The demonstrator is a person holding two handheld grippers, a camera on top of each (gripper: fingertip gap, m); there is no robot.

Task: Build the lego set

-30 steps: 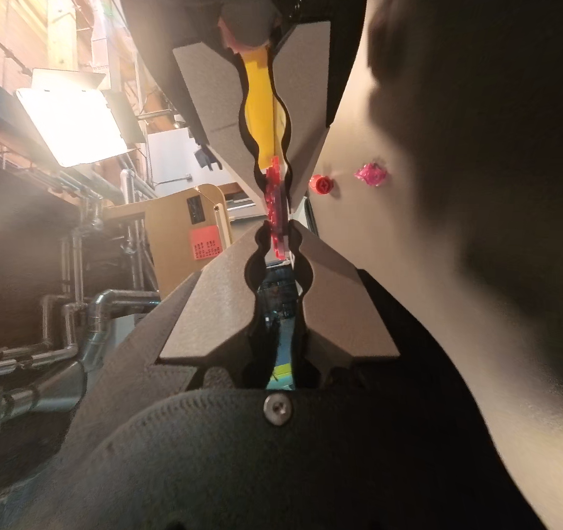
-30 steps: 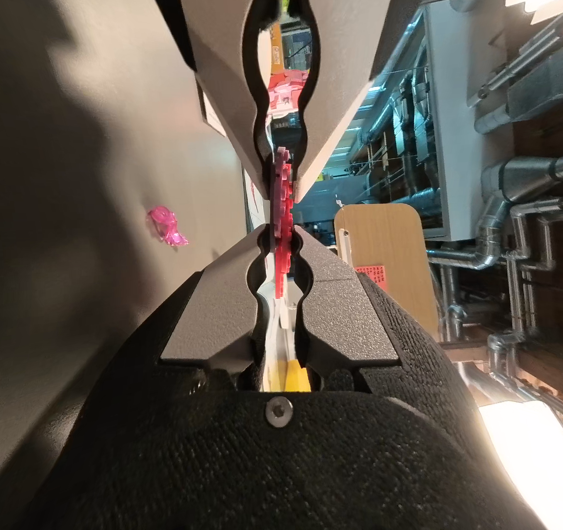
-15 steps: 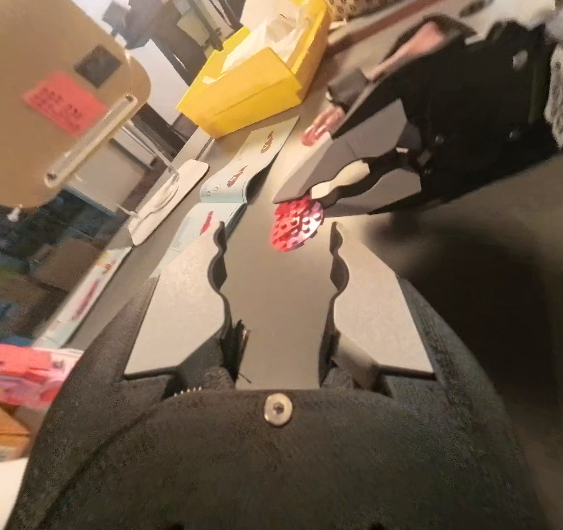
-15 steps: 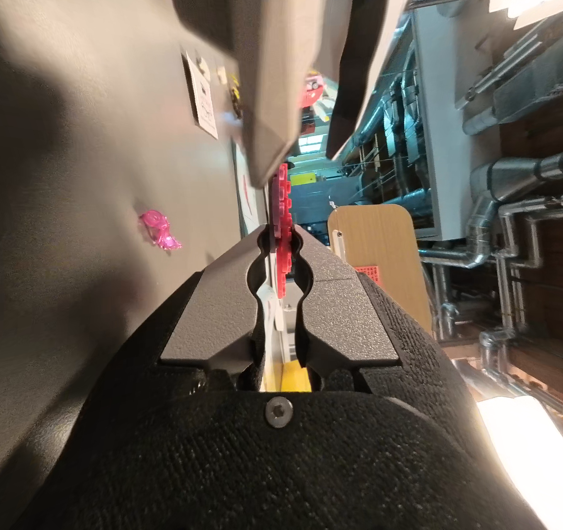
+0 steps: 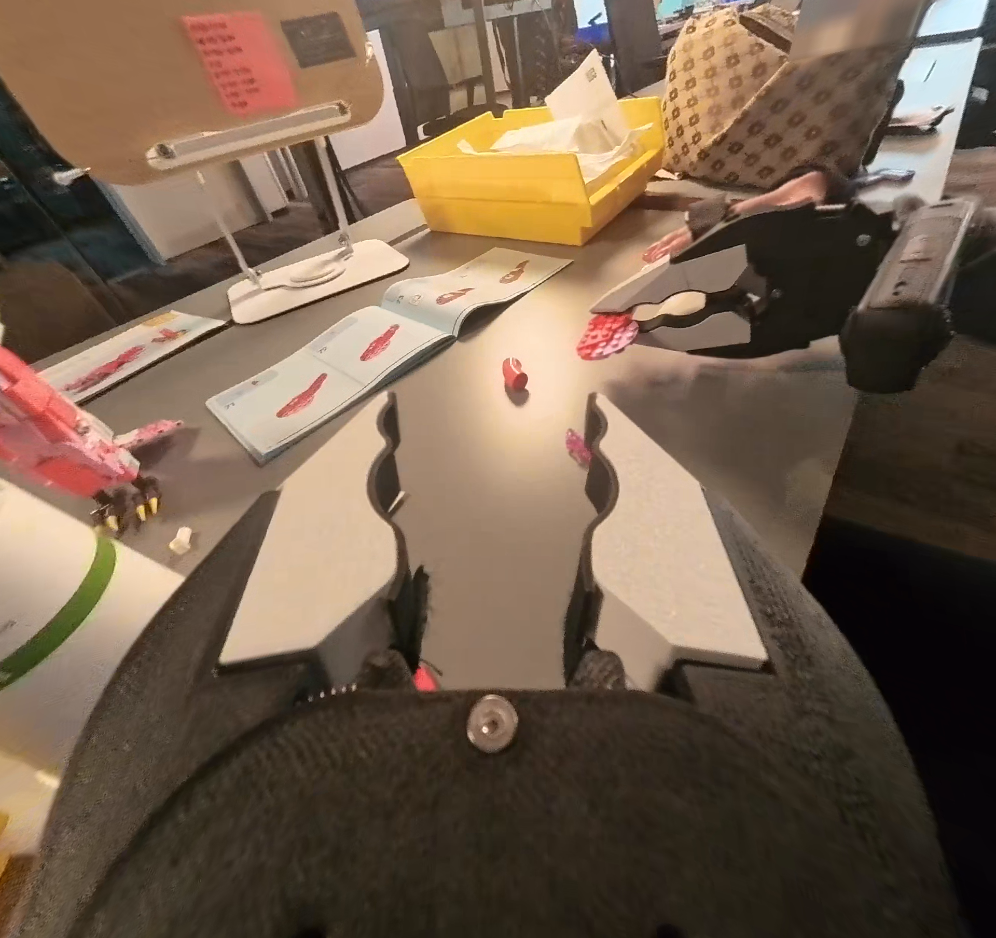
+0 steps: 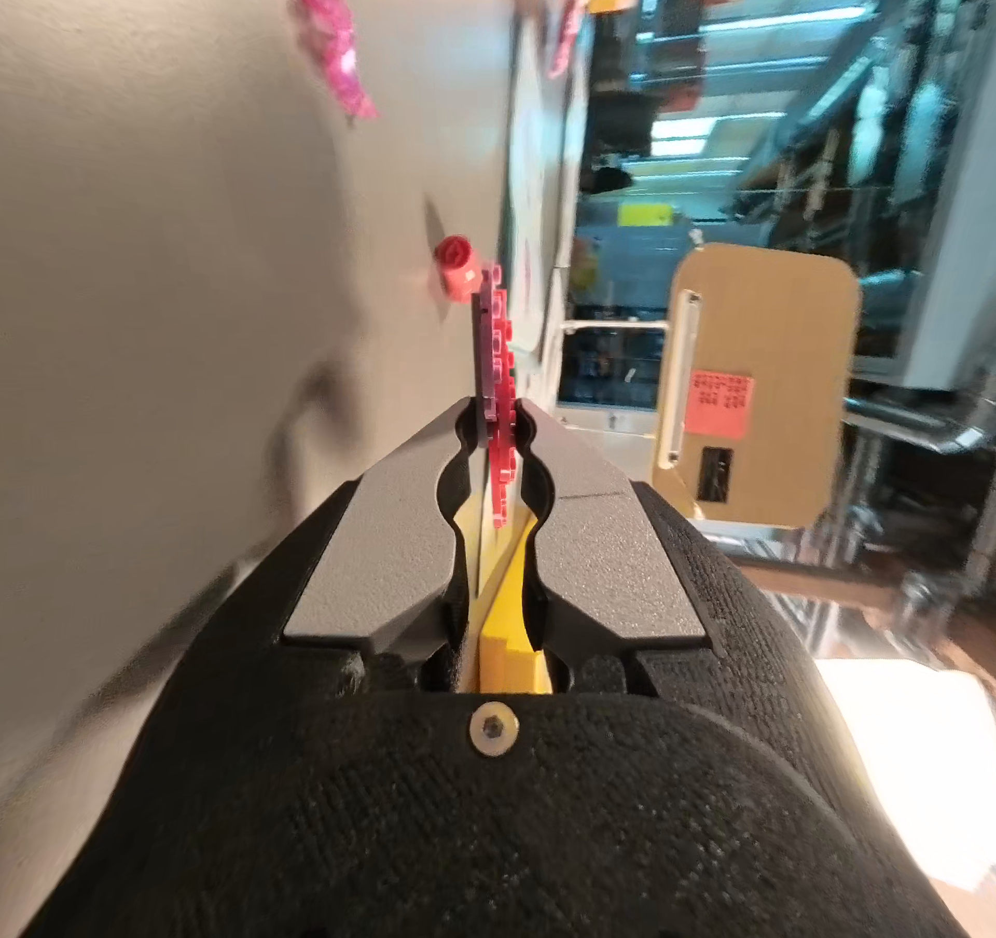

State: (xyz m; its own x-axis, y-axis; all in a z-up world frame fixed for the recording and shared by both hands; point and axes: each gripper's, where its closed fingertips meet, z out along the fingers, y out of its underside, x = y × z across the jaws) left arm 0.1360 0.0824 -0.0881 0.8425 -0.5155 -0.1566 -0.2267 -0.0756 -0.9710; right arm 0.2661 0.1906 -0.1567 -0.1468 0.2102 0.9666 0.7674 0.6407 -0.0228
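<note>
The right claw (image 6: 496,411) pinches a red studded plate (image 6: 498,373) edge-on at mid-frame, pads pressed on both faces. It looks light, stiff and thin, best taken flat-faced. The left claw (image 5: 491,411) stands wide over bare worktop (image 5: 485,508), a small red peg (image 5: 514,373) just ahead.

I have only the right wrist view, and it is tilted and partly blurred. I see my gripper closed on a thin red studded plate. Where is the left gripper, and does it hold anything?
Observer: The left gripper is open, nothing between its fingers, above the grey table.
Operator: What lies nearest to it?
Observer: A pink translucent piece on the table, right beside its right fingertip.
Operator: And the small red cylinder?
Observer: The small red cylinder lies on its side, just ahead of the open fingers.
Operator: What is left of that?
Observer: An open instruction booklet, flat on the table.
</note>
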